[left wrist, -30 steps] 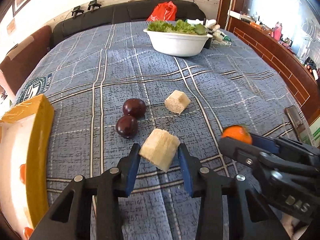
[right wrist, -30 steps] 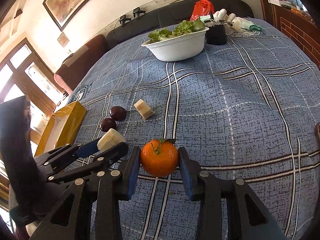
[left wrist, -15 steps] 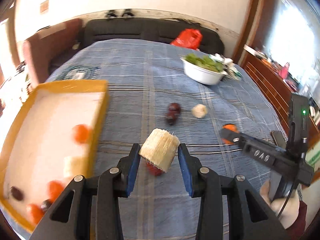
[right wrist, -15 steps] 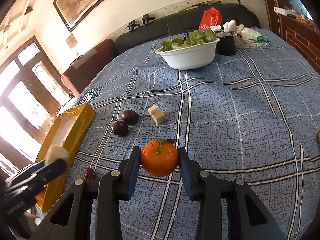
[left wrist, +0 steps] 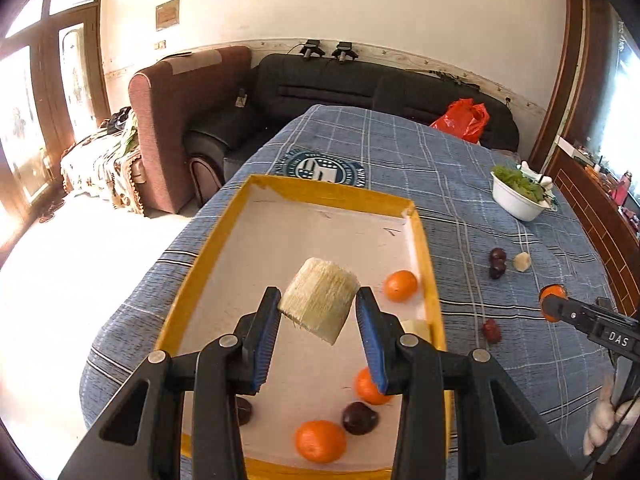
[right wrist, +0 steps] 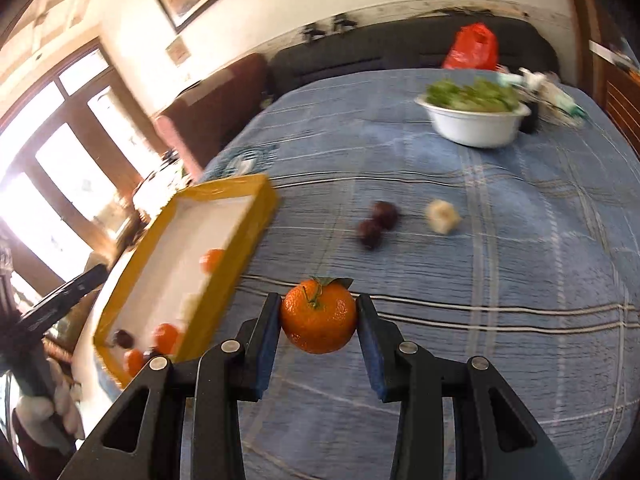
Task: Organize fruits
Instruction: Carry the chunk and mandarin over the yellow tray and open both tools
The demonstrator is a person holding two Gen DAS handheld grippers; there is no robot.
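My left gripper (left wrist: pixel 318 312) is shut on a pale sugarcane chunk (left wrist: pixel 319 304) and holds it above the yellow-rimmed tray (left wrist: pixel 332 194). The tray holds several oranges (left wrist: pixel 400 286), dark plums (left wrist: pixel 359 418) and a pale chunk (left wrist: pixel 416 327). My right gripper (right wrist: pixel 318 316) is shut on an orange (right wrist: pixel 318 315) above the blue plaid cloth, right of the tray (right wrist: pixel 244 224). Two plums (right wrist: pixel 378 224) and a pale chunk (right wrist: pixel 442 217) lie on the cloth. A red date (left wrist: pixel 491 330) lies beside the tray.
A white bowl of greens (right wrist: pixel 474 120) stands at the far right of the table. A red bag (left wrist: pixel 462 120) lies at the far edge by the black sofa (left wrist: pixel 360 84). A brown armchair (left wrist: pixel 176 120) stands to the left.
My left gripper has carried the sugarcane chunk left from the cloth to above the tray. My right gripper, with the orange, has turned left toward the tray.
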